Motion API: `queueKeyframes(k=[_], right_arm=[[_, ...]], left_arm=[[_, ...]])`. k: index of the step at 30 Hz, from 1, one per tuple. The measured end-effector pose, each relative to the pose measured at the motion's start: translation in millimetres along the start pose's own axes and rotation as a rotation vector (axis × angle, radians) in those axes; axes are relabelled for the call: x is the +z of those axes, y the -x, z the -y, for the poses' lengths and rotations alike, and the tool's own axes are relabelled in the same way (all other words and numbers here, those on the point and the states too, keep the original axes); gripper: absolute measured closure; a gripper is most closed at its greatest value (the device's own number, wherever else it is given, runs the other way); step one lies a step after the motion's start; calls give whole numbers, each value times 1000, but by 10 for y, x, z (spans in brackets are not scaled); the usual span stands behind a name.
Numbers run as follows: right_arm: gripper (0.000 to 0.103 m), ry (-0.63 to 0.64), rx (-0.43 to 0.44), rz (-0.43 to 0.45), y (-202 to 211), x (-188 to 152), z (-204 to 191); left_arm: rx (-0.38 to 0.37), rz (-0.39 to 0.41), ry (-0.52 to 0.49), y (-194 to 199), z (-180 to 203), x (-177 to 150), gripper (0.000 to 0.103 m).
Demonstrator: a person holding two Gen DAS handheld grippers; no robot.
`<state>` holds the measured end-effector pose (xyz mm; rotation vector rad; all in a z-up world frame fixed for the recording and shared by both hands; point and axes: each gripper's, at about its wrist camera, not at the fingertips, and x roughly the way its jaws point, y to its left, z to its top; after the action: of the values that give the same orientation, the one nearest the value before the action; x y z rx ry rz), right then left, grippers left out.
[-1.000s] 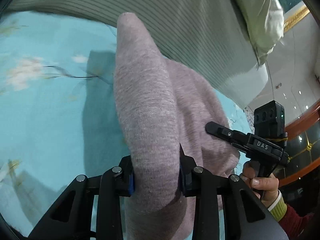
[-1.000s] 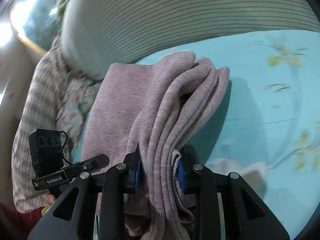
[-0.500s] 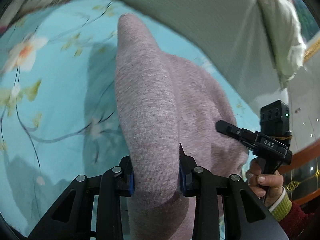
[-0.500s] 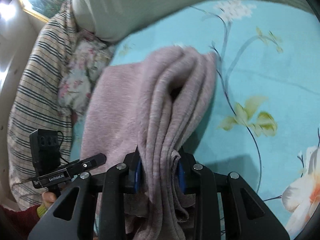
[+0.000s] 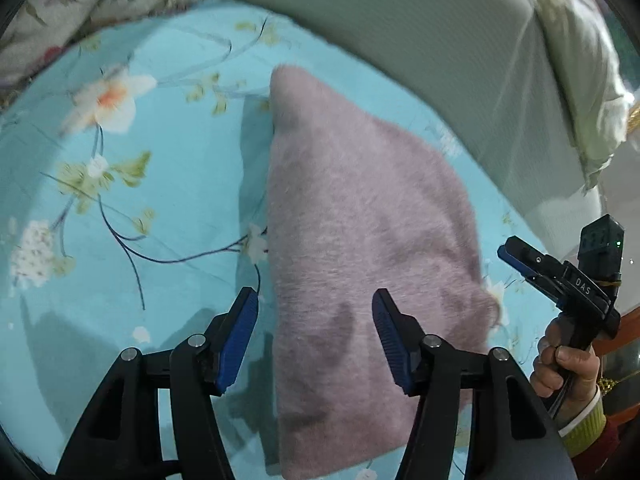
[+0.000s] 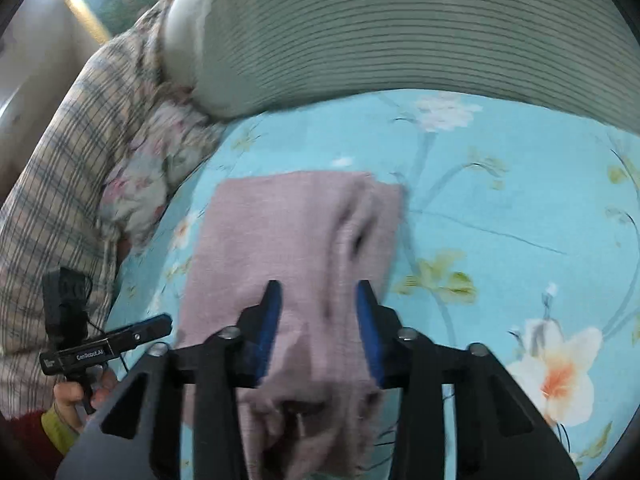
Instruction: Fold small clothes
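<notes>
A folded mauve knit garment (image 5: 360,240) lies flat on the turquoise floral bedsheet (image 5: 160,200). My left gripper (image 5: 314,332) is open, its blue pads apart above the garment's near left edge. My right gripper (image 6: 316,320) is open too, its pads standing either side of the garment (image 6: 296,240) without clamping it. The right gripper also shows at the right edge of the left wrist view (image 5: 560,276), and the left gripper at the lower left of the right wrist view (image 6: 108,344). Both views are slightly blurred.
A grey-green ribbed quilt (image 6: 400,32) lies rolled along the far side of the bed. A plaid cloth (image 6: 60,184) and a floral pillow (image 6: 152,168) sit at the left in the right wrist view. A pale pillow (image 5: 572,64) lies at the far right.
Both grippers held the garment lifted in a bunch; now both have opened and let go, and the garment lies flat on the sheet.
</notes>
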<state>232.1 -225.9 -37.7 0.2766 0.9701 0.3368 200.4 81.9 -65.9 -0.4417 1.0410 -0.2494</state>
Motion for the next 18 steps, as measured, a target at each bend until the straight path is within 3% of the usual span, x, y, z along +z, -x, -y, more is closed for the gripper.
queueKeyframes(k=[5,11,12,13,16,18], right_arm=[[67,-29,-25,-72,-355,-10,90],[67,-20,-7,-105,-508,-6,107],[73,-38,10,-110,-532,0,141],[96,-61,30,-111,-530,20,174],[96,-133,150,2,-221,132,231],[96,-134,154,63,-34,175,254]], left_arm=[[-52,5,-59,78,226,-64,52],[-65,-19,-112,-38,441,-150,52],[-69,-21,-114,-49,449,-145,52],[-77,-25,-113,-65,457,-154,52],[-79,-35,-108,-119,485,-135,52],[-88,-29,-112,-119,523,-94,52]])
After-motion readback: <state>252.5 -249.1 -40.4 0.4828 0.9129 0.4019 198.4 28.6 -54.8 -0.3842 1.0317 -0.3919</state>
